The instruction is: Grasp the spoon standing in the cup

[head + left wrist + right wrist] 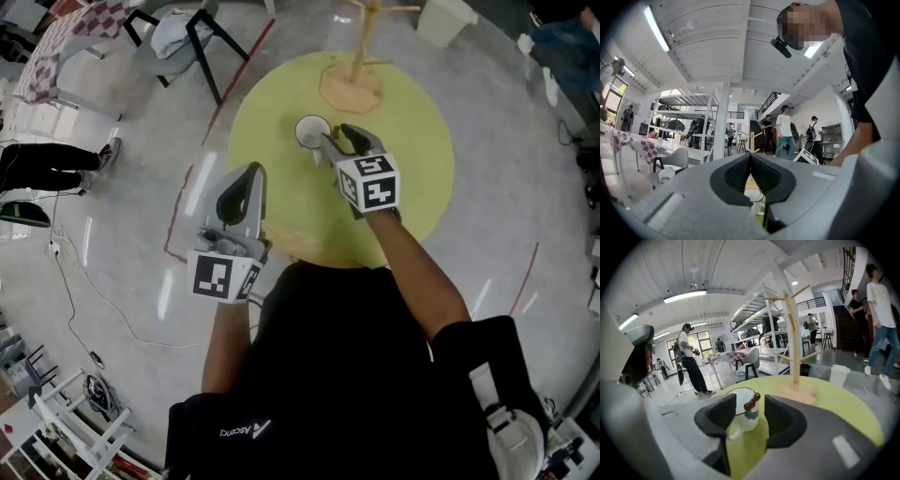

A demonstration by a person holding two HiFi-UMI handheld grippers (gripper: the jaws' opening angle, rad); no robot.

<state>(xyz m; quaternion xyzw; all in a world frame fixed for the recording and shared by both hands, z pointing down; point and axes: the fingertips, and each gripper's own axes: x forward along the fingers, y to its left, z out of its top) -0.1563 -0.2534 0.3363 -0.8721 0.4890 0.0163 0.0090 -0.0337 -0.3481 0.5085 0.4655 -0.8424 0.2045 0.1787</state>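
A white cup (pixel 743 417) with a blue mark stands on the round yellow-green table (pixel 843 413). A spoon (pixel 751 402) with a brown beaded handle leans out of it. My right gripper (pixel 750 399) is open just short of the cup; the handle shows in the gap between its jaws and neither pad touches it. In the head view this right gripper (pixel 349 141) sits just right of the cup (pixel 312 131). My left gripper (pixel 246 187) hangs back at the table's near left edge, shut on nothing; its jaws meet at the tip (pixel 750 155).
A wooden mug tree (pixel 361 56) stands on the table (pixel 412 187) beyond the cup. Off the table are a black-legged chair (pixel 187 37), a checked-cloth table (pixel 75 37), a white bin (pixel 445 19) and cables on the floor. Several people stand in the room.
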